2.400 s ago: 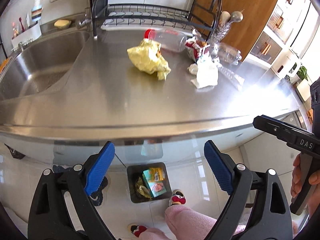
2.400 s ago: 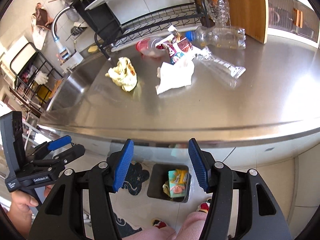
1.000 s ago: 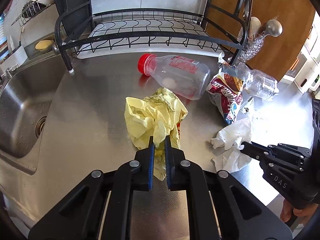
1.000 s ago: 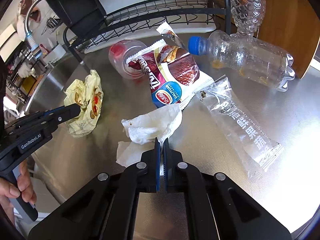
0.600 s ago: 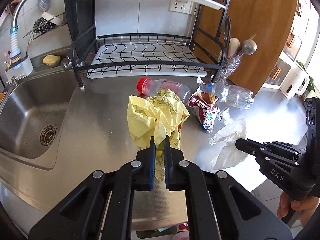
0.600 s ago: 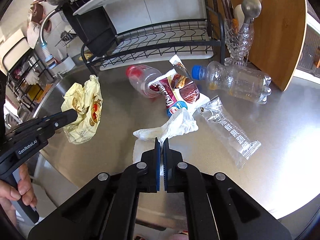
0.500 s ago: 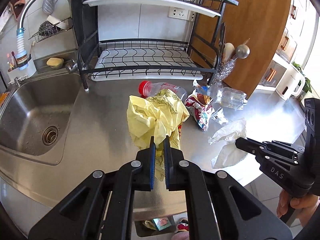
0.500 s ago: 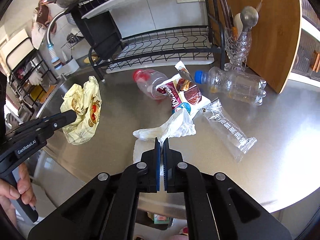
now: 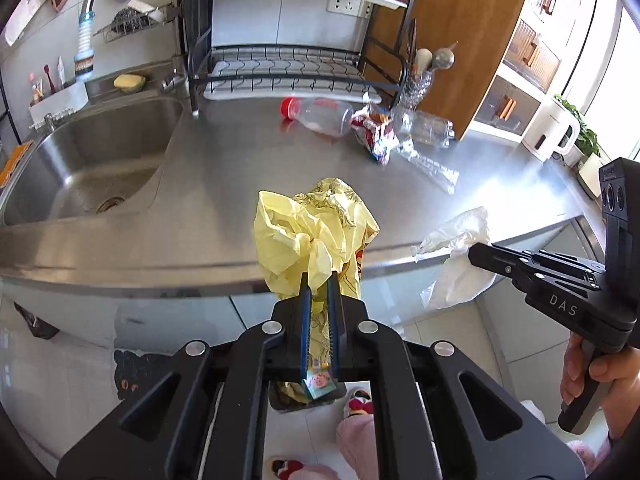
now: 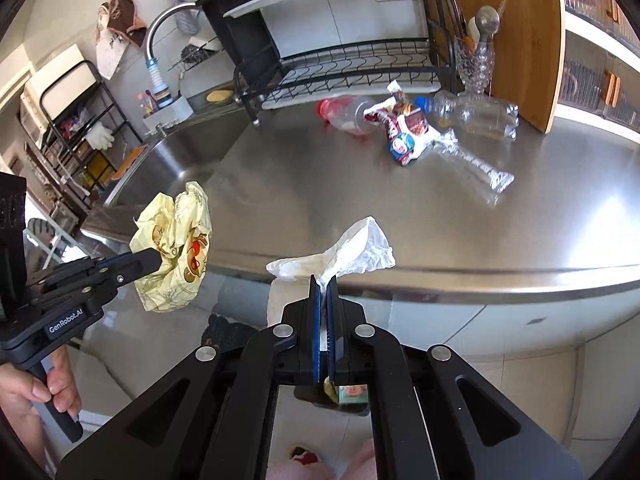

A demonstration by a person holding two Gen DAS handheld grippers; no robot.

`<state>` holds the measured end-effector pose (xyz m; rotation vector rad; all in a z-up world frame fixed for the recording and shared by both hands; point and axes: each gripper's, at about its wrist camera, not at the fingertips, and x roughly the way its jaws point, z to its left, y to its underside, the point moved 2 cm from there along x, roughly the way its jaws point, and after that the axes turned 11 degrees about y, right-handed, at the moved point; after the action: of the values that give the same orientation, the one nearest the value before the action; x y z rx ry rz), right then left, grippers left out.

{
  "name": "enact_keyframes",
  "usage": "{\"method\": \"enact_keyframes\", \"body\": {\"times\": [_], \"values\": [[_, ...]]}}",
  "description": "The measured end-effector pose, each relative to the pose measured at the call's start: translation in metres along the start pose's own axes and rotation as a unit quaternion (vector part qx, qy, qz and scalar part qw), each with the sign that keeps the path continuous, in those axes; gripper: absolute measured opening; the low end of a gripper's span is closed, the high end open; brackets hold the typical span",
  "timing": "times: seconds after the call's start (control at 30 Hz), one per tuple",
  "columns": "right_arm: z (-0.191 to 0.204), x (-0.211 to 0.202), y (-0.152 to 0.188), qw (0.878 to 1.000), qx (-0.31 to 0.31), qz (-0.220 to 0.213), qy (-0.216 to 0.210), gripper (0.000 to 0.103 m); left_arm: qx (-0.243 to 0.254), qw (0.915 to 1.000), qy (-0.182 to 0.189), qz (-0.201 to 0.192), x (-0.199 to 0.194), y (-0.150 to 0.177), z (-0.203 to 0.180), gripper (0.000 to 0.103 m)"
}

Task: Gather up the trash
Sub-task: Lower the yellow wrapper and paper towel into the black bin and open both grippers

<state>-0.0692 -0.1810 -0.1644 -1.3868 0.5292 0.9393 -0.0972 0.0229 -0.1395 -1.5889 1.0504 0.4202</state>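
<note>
My left gripper (image 9: 319, 280) is shut on a crumpled yellow wrapper (image 9: 316, 232) and holds it in the air over the counter's front edge; it also shows in the right wrist view (image 10: 176, 248). My right gripper (image 10: 323, 284) is shut on a white crumpled tissue (image 10: 340, 256), also lifted off the counter; the tissue shows in the left wrist view (image 9: 456, 256). A small dark trash bin (image 9: 312, 394) with trash inside stands on the floor below, mostly hidden behind the fingers.
On the steel counter (image 9: 240, 168) lie a red-capped bottle (image 9: 316, 114), a snack bag (image 10: 404, 132), a blue-capped clear bottle (image 10: 472, 116) and a clear plastic sleeve (image 10: 472, 164). A sink (image 9: 88, 160) is at left, a dish rack (image 9: 288, 68) behind.
Both grippers closed on their trash, lifted it off the counter and pulled back past the counter's front edge. The floor bin now shows below them.
</note>
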Motion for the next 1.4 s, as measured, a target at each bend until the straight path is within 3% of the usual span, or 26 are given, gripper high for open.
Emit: {"method": "enact_keyframes", "body": {"times": [0.27,0.47,0.67,1.0,1.1,1.17,1.3,1.4], "values": [[0.021,0.057,0.082,0.996,-0.004,0.092,-0.001,0.004,-0.049,0.9942,0.003,0.096,0.051,0.086,0.036,0.006],[0.026,0.125,0.124,0.988,-0.010,0.156,0.001,0.004,-0.078,0.9844,0.012,0.157,0.107,0.134,0.057,0.006],[0.030,0.191,0.154,0.977,-0.030,0.210,0.011,0.004,-0.104,0.9701,-0.005,0.219,0.175,0.173,0.085,0.006],[0.031,0.271,0.186,0.961,-0.051,0.271,0.029,0.004,-0.135,0.9534,-0.020,0.269,0.255,0.196,0.117,0.009],[0.031,0.283,0.188,0.958,-0.055,0.281,0.034,0.004,-0.153,0.9486,-0.012,0.277,0.270,0.199,0.124,0.014],[0.024,0.290,0.189,0.956,-0.055,0.287,0.034,0.004,-0.157,0.9472,-0.008,0.280,0.276,0.199,0.126,0.023],[0.021,0.297,0.190,0.954,-0.055,0.293,0.032,0.004,-0.167,0.9455,-0.006,0.280,0.280,0.196,0.132,0.025],[0.023,0.302,0.191,0.952,-0.053,0.300,0.027,0.004,-0.170,0.9459,-0.011,0.276,0.279,0.194,0.136,0.037]]}}
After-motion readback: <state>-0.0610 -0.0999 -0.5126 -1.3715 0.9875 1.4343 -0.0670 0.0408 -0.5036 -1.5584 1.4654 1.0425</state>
